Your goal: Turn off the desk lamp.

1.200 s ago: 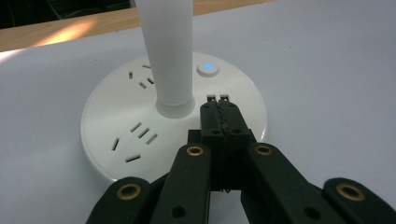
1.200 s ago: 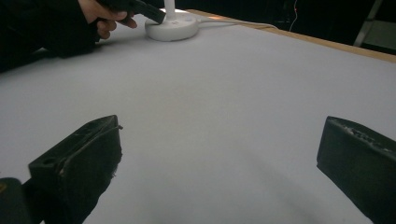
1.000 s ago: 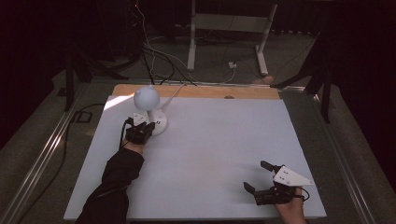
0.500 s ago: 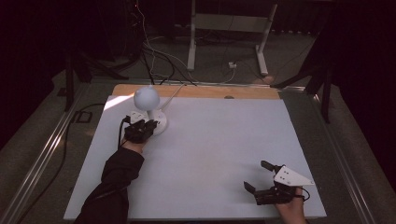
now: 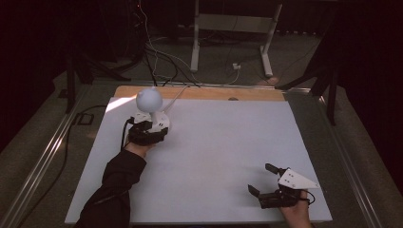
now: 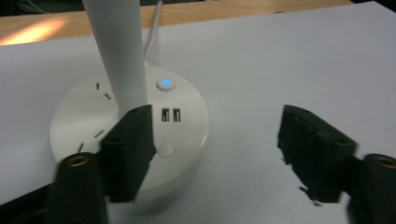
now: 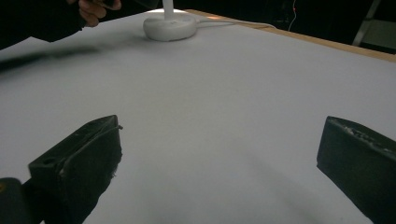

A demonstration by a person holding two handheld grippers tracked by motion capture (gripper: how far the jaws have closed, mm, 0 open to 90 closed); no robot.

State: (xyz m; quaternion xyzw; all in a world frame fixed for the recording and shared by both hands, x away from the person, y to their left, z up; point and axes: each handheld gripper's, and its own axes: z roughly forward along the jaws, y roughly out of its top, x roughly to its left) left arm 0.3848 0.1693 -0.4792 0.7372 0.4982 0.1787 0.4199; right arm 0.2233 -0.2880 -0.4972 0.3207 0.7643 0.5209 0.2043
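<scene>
A white desk lamp stands at the table's far left, with a round head (image 5: 149, 99) over a disc base (image 5: 160, 120). In the left gripper view its stem (image 6: 116, 51) rises from the base (image 6: 84, 116), which carries a lit blue button (image 6: 165, 83), two USB ports (image 6: 170, 114) and a round white button (image 6: 165, 150). My left gripper (image 6: 217, 144) is open, one jaw over the base's near edge and the other over bare table beside it. At the near right, my right gripper (image 5: 260, 178) rests open on the table with nothing between its jaws (image 7: 219, 154).
The white tabletop (image 5: 223, 142) has a wooden strip (image 5: 209, 93) along its far edge. The lamp's white cable (image 5: 177, 95) runs off the back. Beyond the table, cables and a metal stand (image 5: 233, 28) sit on a dark floor.
</scene>
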